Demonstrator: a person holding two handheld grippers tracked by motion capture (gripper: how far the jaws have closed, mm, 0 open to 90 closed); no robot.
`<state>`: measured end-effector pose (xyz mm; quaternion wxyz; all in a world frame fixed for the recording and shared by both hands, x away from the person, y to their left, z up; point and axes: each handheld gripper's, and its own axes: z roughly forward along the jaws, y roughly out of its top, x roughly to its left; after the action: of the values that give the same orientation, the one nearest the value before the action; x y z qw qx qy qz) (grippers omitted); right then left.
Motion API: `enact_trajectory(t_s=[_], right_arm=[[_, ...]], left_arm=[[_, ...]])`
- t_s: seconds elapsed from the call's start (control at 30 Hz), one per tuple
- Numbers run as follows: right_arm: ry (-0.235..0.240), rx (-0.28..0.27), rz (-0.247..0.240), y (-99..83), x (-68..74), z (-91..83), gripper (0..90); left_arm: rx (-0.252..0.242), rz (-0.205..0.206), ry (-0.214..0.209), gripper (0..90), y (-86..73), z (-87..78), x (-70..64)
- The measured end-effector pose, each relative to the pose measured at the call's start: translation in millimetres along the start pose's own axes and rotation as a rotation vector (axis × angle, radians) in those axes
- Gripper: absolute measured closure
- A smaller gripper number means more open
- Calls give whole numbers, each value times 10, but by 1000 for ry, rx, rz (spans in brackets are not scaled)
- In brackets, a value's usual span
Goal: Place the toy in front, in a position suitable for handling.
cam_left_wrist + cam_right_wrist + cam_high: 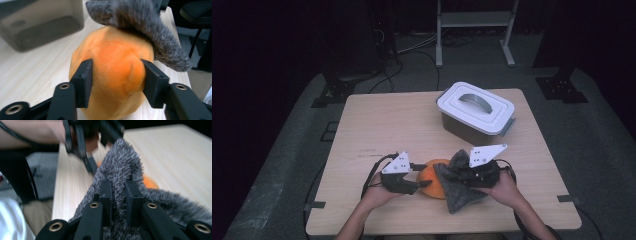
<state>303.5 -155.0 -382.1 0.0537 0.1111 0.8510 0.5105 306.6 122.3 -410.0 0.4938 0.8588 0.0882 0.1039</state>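
Note:
An orange plush ball [433, 183] [112, 75] lies near the table's front edge, between the two hands. My left gripper [416, 181] [115, 82] is shut on it, one jaw pressing each side. A grey fluffy cloth [457, 187] [142, 25] [122, 170] drapes over the ball's right part. My right gripper [464, 172] [118, 195] is shut on a raised fold of that cloth. A sliver of the orange plush ball [150, 182] peeks out under the cloth in the right gripper view, with the left gripper [92, 150] blurred beyond it.
A grey storage box with a white handled lid [475, 112] [42, 22] stands at the back right of the wooden table [382, 130]. Cables and stand legs [472, 35] lie on the dark floor behind the table.

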Motion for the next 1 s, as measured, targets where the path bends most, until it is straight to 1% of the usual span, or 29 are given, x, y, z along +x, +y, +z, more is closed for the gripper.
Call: enact_trajectory(t_s=[0.03, 0.1, 0.13, 0.17, 0.2, 0.23, 0.27, 0.3, 0.37, 0.43, 0.47, 0.5, 0.57, 0.67, 0.7, 0.77, 0.8, 0.83, 0.87, 0.9, 0.93, 0.97, 1.0], right_arm=[[3, -14, -8, 42, 18, 1, 770], [-3, -16, -22, 90, 59, 36, 769], [0, -4, -22, 90, 68, 72, 768], [-1, 16, -28, 75, 70, 105, 769], [-1, 16, -28, 75, 70, 105, 769], [8, 18, -10, 26, 38, 120, 770], [6, 21, -3, 13, 19, 102, 770], [-8, 32, -4, 2, -3, 76, 770], [-32, 31, 17, -44, -61, 23, 770], [-27, 24, 47, -119, -118, 9, 770], [-27, 24, 47, -119, -118, 9, 770], [-17, 21, 60, -160, -130, 18, 770], [-13, 26, 55, -155, -105, 38, 771], [-2, 25, 51, -163, -64, 84, 771], [-2, 25, 51, -163, -64, 84, 771], [11, 30, 49, -170, -30, 124, 773], [14, 34, 45, -166, -22, 130, 773], [16, 42, 45, -159, -18, 132, 773], [17, 46, 41, -147, -19, 130, 773], [17, 46, 41, -147, -19, 130, 773], [15, 47, 42, -130, -19, 120, 775], [11, 34, 38, -108, -20, 105, 776], [6, 0, 27, -52, 1, 94, 778]], left_arm=[[-2, 24, -5, 488, 22, 20, -35], [1, 68, -13, 490, 60, 52, -97], [8, 80, -12, 489, 70, 63, -112], [8, 80, -12, 485, 70, 63, -112], [18, 84, -10, 485, 67, 68, -117], [7, 66, -14, 483, 31, 55, -97], [7, 66, -14, 484, 31, 55, -97], [3, 44, -14, 483, -2, 32, -65], [-1, 29, -16, 479, -28, 13, -31], [0, 12, -15, 468, -41, 10, -6], [0, 12, -15, 456, -41, 10, -6], [8, -18, -13, 438, -38, 5, 27], [23, -51, -7, 402, -49, -10, 69], [27, -125, -8, 379, -90, -38, 133], [27, -125, -8, 380, -90, -38, 133], [35, -158, -23, 387, -105, -36, 145], [37, -155, -28, 390, -105, -29, 138], [37, -148, -25, 396, -101, -23, 124], [35, -134, -26, 406, -91, -19, 109], [35, -134, -26, 414, -91, -19, 109], [38, -112, -22, 414, -78, -19, 92], [32, -86, -16, 419, -63, -19, 73], [19, -47, -24, 426, -35, -12, 36]])
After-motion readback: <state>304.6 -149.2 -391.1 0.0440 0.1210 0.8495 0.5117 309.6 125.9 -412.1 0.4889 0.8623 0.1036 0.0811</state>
